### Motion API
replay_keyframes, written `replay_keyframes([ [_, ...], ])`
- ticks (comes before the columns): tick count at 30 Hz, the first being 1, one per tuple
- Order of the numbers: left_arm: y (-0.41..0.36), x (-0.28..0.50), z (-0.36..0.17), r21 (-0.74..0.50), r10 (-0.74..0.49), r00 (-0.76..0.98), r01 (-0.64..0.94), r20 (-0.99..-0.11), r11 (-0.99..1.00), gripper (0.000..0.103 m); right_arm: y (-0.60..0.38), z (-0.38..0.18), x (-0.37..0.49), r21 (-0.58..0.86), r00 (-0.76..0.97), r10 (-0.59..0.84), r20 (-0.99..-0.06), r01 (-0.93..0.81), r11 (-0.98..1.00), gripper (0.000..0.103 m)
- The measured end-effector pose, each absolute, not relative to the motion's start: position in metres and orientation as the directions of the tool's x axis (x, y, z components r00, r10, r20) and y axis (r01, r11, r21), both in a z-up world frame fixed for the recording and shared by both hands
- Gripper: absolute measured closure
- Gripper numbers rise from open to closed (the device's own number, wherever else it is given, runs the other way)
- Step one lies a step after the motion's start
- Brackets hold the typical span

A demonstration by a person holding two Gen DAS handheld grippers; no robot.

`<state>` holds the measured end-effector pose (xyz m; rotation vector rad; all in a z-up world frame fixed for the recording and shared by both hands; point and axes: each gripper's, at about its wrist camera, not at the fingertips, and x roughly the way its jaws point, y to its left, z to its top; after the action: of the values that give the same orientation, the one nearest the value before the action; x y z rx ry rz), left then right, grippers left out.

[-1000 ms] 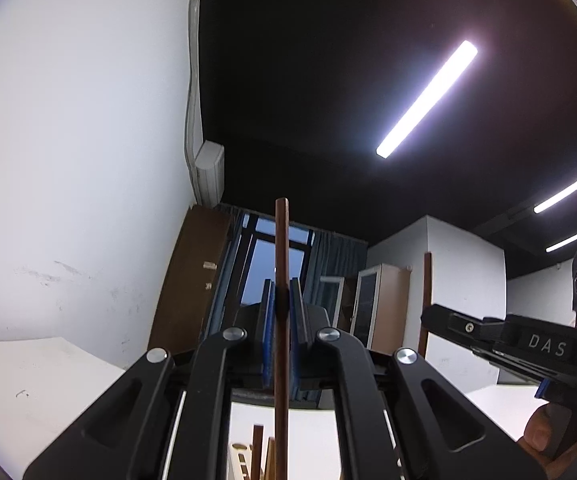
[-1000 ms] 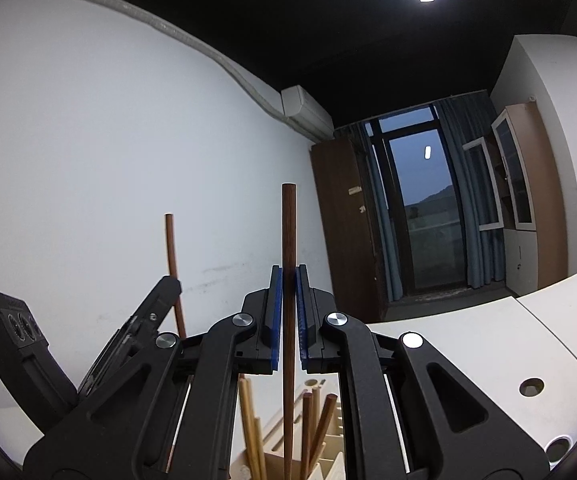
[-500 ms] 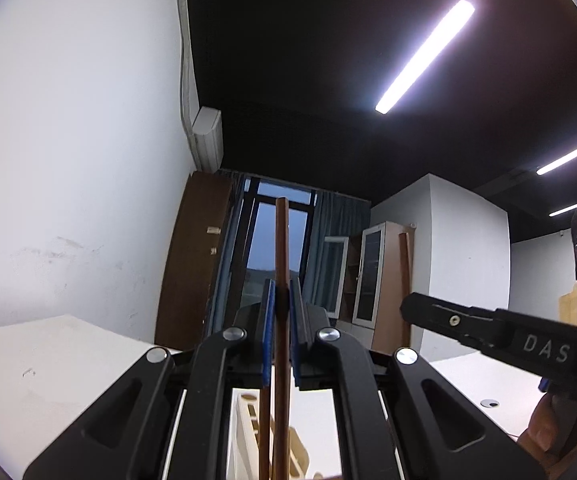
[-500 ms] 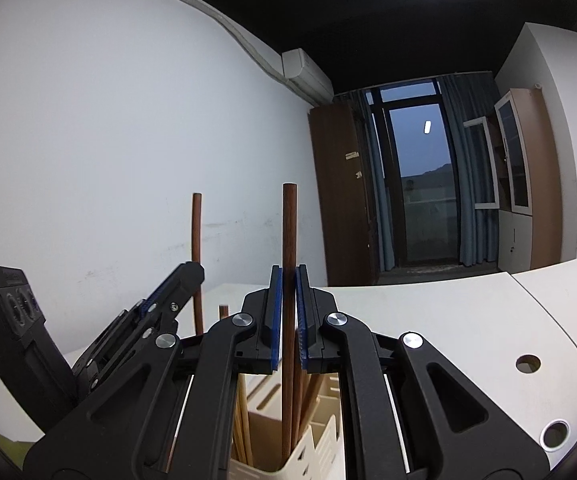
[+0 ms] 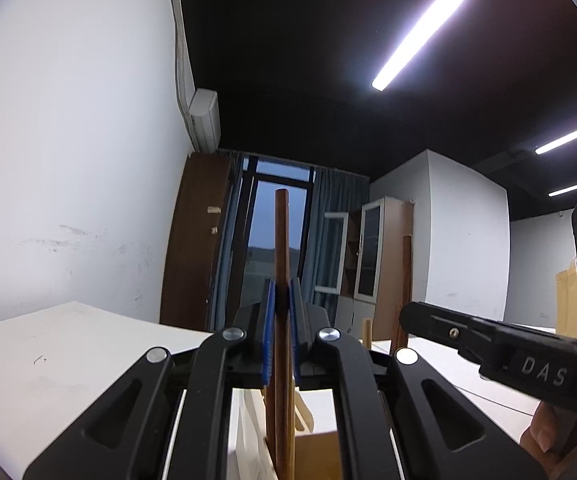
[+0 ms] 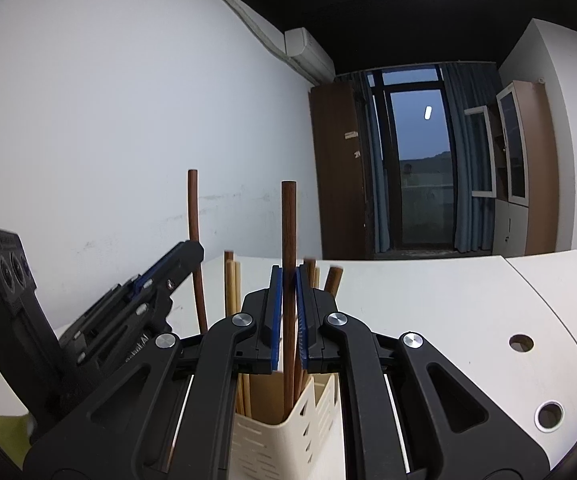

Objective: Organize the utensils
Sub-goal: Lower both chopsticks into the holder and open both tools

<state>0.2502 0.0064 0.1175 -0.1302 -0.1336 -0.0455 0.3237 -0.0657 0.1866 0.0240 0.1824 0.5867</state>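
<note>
Step in hand: I had a dark wooden chopstick in each hand and was lowering both, upright, into the cream utensil holder.
Left hand-held gripper: its blue pads were pressed onto the left chopstick, pinching it about mid-length; the lower end ran down past the holder's rim.
Right hand-held gripper: likewise clamped on the right chopstick, whose lower end sat inside the holder's front compartment, as far as I could judge.
Holder contents: pale bamboo chopsticks and a few brown ones already stood in it, leaning.
Next move, my guess: sink each stick until it bottomed, then ease the pads apart and lift straight up.
Edges: the holder's slotted front wall lay just under my right jaws; its rim was the thing to miss.
Room: the two grippers were close, left one just beside the right; the white bench around the holder lay open, with cable holes well off to the right.
</note>
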Motion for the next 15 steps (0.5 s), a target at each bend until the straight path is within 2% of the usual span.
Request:
replay_keyframes([
  [2,0.008,0.25,0.116,-0.126,-0.05,0.992,0.064,0.114,0.99,0.096,-0.065,0.184,0.324,0.075,0.818,0.548,-0.175,-0.544,0.835,0.096],
  [4,0.011,0.248,0.118,-0.127,-0.043,0.993,0.057,0.11,0.99,0.095,-0.066,0.183,0.326,0.081,0.817,0.547,-0.183,-0.542,0.836,0.086],
  [7,0.017,0.241,0.119,-0.127,-0.038,0.993,0.052,0.108,0.991,0.079,-0.07,0.183,0.325,0.083,0.82,0.541,-0.187,-0.536,0.84,0.086],
  [15,0.024,0.215,0.117,-0.122,-0.022,0.998,0.03,0.065,0.992,0.079,-0.079,0.179,0.315,0.083,0.831,0.521,-0.196,-0.515,0.853,0.086],
])
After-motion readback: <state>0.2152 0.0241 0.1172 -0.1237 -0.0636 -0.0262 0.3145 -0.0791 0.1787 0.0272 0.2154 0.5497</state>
